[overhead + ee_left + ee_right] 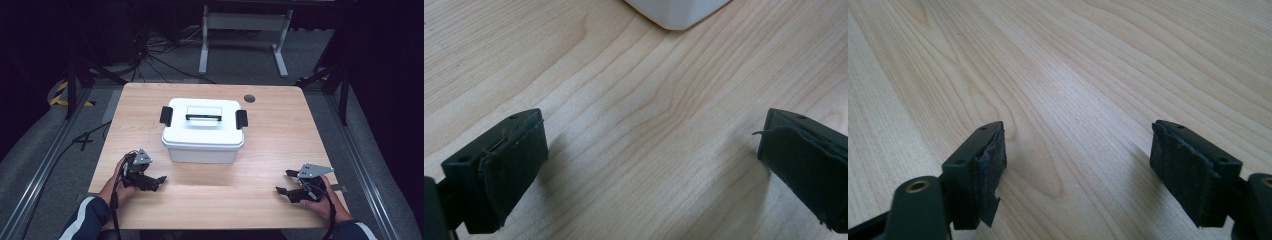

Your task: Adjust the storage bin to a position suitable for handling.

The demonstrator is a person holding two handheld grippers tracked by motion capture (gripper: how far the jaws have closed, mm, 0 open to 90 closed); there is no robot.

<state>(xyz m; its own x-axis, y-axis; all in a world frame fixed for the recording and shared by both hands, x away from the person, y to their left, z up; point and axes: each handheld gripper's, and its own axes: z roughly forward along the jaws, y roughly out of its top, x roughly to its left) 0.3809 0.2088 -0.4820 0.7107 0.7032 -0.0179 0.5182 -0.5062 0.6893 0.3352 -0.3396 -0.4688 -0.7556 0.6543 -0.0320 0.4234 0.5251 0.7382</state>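
From the high view, we are looking at a white rectangular plastic storage box (202, 131) sitting a little behind the middle of the light wooden table (270, 145), its lid closed, its black carrying handle (203, 117) lying flat on top and a black latch on each short side. What the box is holding we cannot tell, since the lid is hiding it. Our left gripper (150, 181) is resting near the front left corner and our right gripper (287, 186) near the front right corner, both well apart from the box with jaws spread and nothing between them. We judge we are at the approach step; the next move is calling for bringing both grippers up to the latches or the handle.

In the left gripper view, the left gripper (651, 160) is gaping over bare wood, a corner of the box (676, 12) lying ahead.

In the right gripper view, the right gripper (1078, 160) is standing wide over bare table.
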